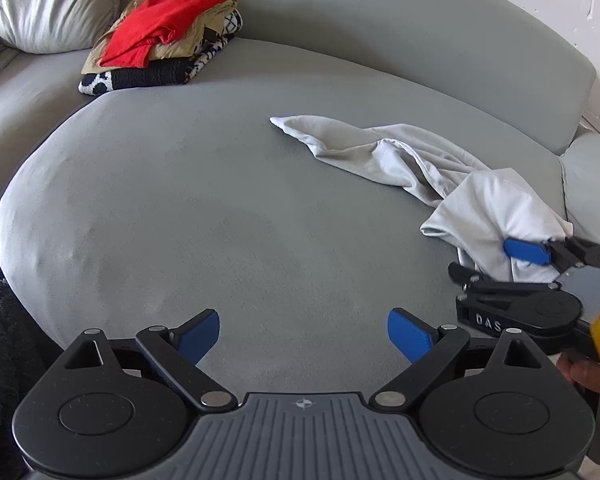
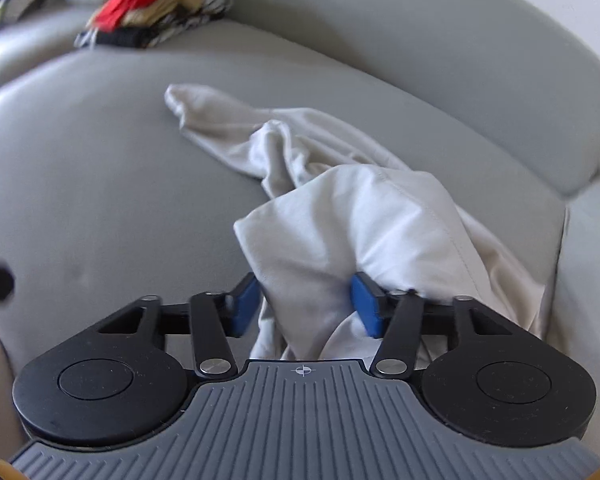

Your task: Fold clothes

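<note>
- Grey upholstery covers the sofa seat cushion (image 1: pixel 220 208), the landmark for everything below.
- A white garment (image 2: pixel 340 216) lies crumpled on the right part of that cushion, one narrow end stretched toward the cushion's middle and the rest bunched at the right front edge.
- The right gripper (image 2: pixel 306 304) has a thick fold of the white garment between its blue pads (image 2: pixel 366 306); the pads press into the cloth from both sides, pinching it at the cushion's right front corner.
- In the left wrist view, the right gripper (image 1: pixel 528 250) shows one blue pad lying against the bunched cloth.
- The left gripper (image 1: pixel 303 336) hovers over the cushion's front middle with its blue pads (image 1: pixel 198 336) spread wide and only bare upholstery between them, well apart from the garment.
- A pile of folded clothes (image 1: pixel 160 44), red on top of tan and black-and-white pieces, sits just beyond the cushion's far left edge, against the backrest (image 1: pixel 400 40).
- A pale pillow (image 1: pixel 56 4) leans further left of that pile.
- Part of a hand (image 1: pixel 584 372) shows at the right, behind the right gripper.
</note>
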A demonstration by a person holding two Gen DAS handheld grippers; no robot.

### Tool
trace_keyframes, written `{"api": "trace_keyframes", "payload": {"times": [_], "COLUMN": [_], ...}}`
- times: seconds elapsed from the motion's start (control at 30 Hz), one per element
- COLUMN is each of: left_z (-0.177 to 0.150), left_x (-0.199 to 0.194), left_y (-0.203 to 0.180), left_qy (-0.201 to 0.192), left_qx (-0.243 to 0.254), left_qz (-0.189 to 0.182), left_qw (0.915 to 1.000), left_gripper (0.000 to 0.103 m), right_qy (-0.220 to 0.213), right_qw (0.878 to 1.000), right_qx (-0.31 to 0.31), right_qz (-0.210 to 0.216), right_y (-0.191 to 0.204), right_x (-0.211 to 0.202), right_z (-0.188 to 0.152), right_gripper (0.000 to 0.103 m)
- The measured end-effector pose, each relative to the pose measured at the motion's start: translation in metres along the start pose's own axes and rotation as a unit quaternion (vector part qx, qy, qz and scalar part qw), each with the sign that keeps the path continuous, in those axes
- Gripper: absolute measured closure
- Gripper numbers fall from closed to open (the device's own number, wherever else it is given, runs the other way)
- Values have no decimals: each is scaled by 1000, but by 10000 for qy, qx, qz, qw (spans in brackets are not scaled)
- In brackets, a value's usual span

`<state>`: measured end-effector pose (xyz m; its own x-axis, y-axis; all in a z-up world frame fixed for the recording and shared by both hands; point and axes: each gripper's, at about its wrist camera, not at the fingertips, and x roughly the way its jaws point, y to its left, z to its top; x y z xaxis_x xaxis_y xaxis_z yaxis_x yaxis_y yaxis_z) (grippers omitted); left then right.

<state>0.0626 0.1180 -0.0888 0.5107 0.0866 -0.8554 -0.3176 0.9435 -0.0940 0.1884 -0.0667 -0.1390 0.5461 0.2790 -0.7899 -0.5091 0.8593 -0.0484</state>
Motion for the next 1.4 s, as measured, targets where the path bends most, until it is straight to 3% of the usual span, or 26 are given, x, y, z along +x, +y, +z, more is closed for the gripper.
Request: {"api": "trace_keyframes", "payload": {"times": [0.07,0.23,0.33,0.43,0.53,0.63,0.73,0.8,0.87,0.97,1.0,1.1,1.17,1.27,1.4], "left_z": [-1,-8,-12,-14,-11,-4,3,4,4,-4,-7,-16,-24,-29,-34], "left_x": [0,-4,-8,-13,-29,-49,-71,-85,-98,-109,-113,-116,-112,-96,-74], "left_y": [1,0,-1,-3,-1,0,-2,-5,-8,-12,-14,-21,-27,-38,-60], "left_qy": [-1,-11,-45,-104,-311,-629,-925,-1093,-1241,-1231,-1227,-1127,-990,-642,-273], "left_qx": [11,45,93,159,90,-21,-62,25,145,408,496,789,924,932,971], "left_qz": [-20,-80,-122,-104,-161,-232,-354,-450,-537,-637,-670,-706,-727,-909,-1080], "left_qw": [10000,10000,9999,9998,9993,9977,9951,9930,9907,9895,9889,9880,9881,9894,9890], "left_gripper": [10,9,9,9,9,9,9,9,9,9,9,9,9,9,9], "right_qy": [-74,-283,-1003,-2219,-3498,-4487,-4855,-4567,-3787,-1942,-1198,-117,-104,-177,-273], "right_qw": [9987,9921,9751,9360,8751,8244,7966,7971,8129,8399,8424,8337,8442,8620,8841], "right_qx": [474,1158,1869,2538,3047,3214,3510,3906,4392,5048,5242,5521,5359,5065,4664], "right_qz": [143,379,644,1015,1379,1253,813,588,542,454,362,17,6,19,37], "right_y": [-14,-39,-64,-94,-124,-140,-152,-162,-175,-190,-195,-198,-195,-191,-185], "right_x": [-7,-30,-68,-148,-242,-335,-386,-388,-363,-291,-263,-222,-217,-213,-207], "right_z": [6,24,67,110,146,128,75,31,-15,-84,-107,-161,-164,-165,-166], "right_gripper": [101,103,103,103,103,103,103,103,103,102,101,94,90,57,56]}}
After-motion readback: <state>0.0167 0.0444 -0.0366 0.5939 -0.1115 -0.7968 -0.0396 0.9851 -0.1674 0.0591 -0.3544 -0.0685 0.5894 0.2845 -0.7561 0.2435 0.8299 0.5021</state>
